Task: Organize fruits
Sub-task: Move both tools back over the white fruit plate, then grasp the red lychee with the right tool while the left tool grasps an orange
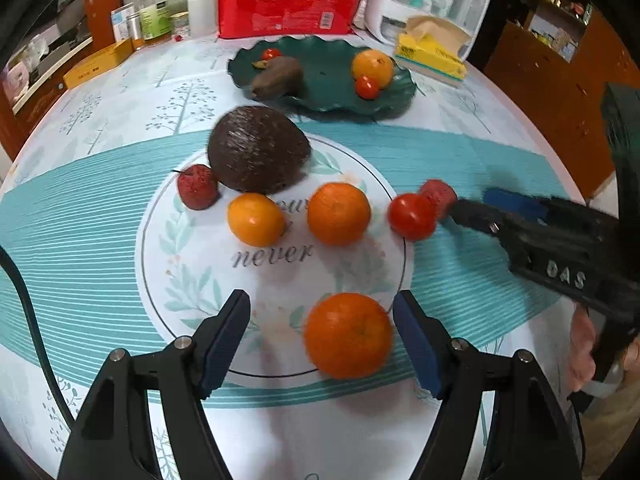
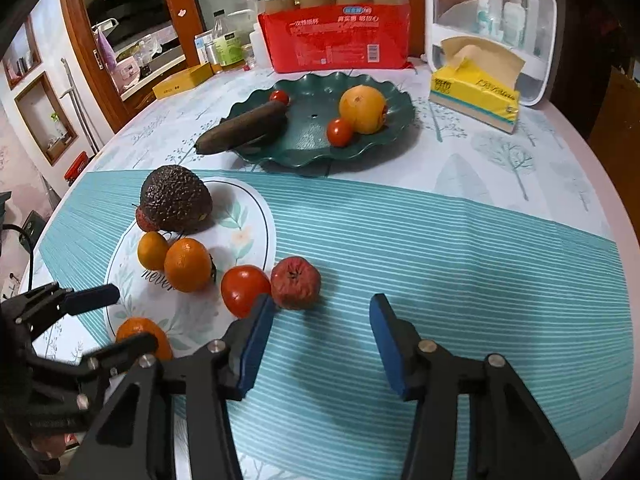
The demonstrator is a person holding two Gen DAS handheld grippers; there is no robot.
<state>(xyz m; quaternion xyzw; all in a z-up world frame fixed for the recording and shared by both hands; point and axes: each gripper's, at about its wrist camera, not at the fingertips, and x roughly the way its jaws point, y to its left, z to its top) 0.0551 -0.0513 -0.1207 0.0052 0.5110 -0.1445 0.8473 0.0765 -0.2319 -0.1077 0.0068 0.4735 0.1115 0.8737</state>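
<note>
A dark green wavy plate (image 1: 328,96) (image 2: 304,148) at the back holds an orange (image 1: 373,67), two small tomatoes and a dark long fruit (image 1: 278,77). On the table lie an avocado (image 1: 258,154) (image 2: 175,198), several oranges, a tomato (image 1: 412,216) (image 2: 244,288) and two dull red fruits (image 1: 198,187) (image 2: 295,283). My left gripper (image 1: 322,338) is open, with an orange (image 1: 347,335) between its fingers. My right gripper (image 2: 322,344) is open and empty, just short of the tomato and red fruit; it also shows in the left wrist view (image 1: 472,206).
A red package (image 1: 286,4), bottles (image 1: 154,14), a yellow box (image 1: 98,63), a yellow tissue box (image 1: 434,54) (image 2: 476,92) and a white container (image 2: 492,20) stand along the table's back edge. The round table's edge curves close on the right.
</note>
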